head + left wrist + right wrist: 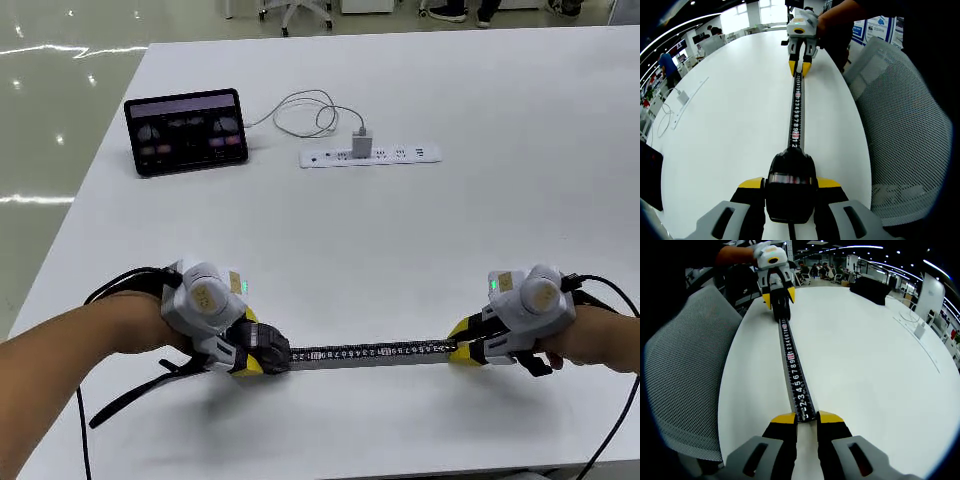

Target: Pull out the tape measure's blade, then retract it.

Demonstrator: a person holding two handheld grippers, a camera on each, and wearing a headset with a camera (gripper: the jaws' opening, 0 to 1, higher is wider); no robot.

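In the head view the tape measure lies near the front edge of the white table (400, 230). Its dark case (266, 350) is at the left and the blade (370, 352) is drawn out flat to the right. The left claw (245, 352) grips the case, and the right claw (462, 352) holds the far end of the blade.

In the left gripper view the yellow-tipped jaws are spread only as wide as the case and press on its two sides. The case looks hard and compact, probably a little heavy. I judge that the flat sides are the good place to hold it.

In the right gripper view the jaws are almost together, with the blade's tip pinched between them. I cannot tell whether they press on the end hook or on the blade's edges. The blade is thin and smooth, so I judge it light and springy, easy to slip or kink. The end is the best place to hold it.
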